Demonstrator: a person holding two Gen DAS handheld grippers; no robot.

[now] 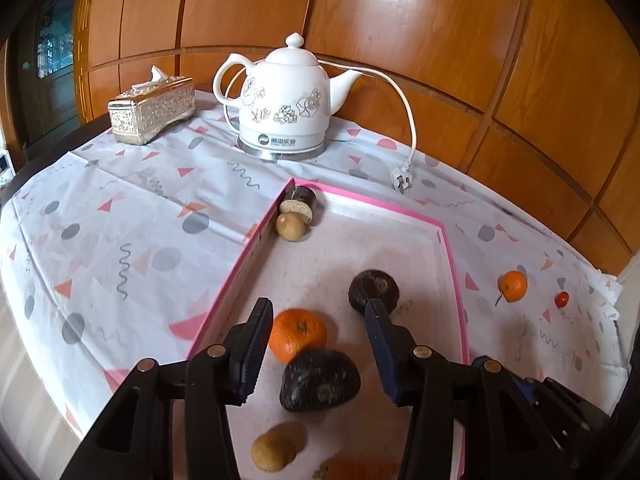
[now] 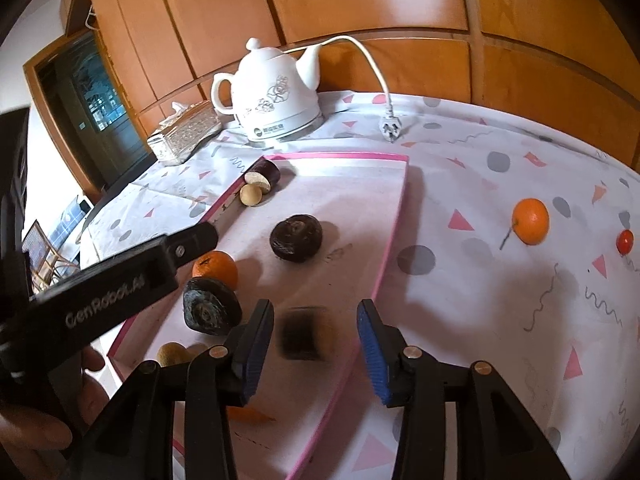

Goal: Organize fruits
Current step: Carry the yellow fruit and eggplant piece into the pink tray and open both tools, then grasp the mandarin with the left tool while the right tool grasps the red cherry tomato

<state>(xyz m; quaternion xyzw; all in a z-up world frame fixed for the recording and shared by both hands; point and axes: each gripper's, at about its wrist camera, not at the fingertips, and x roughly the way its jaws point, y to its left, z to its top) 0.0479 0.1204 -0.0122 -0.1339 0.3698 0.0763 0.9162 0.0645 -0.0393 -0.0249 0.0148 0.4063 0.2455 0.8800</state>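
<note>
A pink-rimmed white tray (image 1: 452, 256) (image 2: 332, 156) lies on the patterned cloth. My left gripper (image 1: 319, 308) hangs open over it, with a tangerine (image 1: 298, 334) and a dark wrinkled fruit (image 1: 320, 380) between its fingers, the pads pressing on neither. My right gripper (image 2: 314, 320) is open above the tray's near part. A blurred dark piece (image 2: 306, 334) sits between its fingers, clear of both pads. Another dark round fruit (image 1: 374, 292) (image 2: 296, 238) rests mid-tray. On the cloth to the right of the tray lie a stemmed tangerine (image 1: 513, 286) (image 2: 531, 222) and a small red fruit (image 1: 561, 299) (image 2: 625, 241).
The tray's far corner holds a cut dark piece (image 1: 300, 202) and a tan fruit (image 1: 291, 228); another tan fruit (image 1: 274, 450) lies near. Behind stand a white kettle (image 1: 288, 100), its loose plug (image 1: 401, 180) and a tissue box (image 1: 152, 110), against a wood-panelled wall.
</note>
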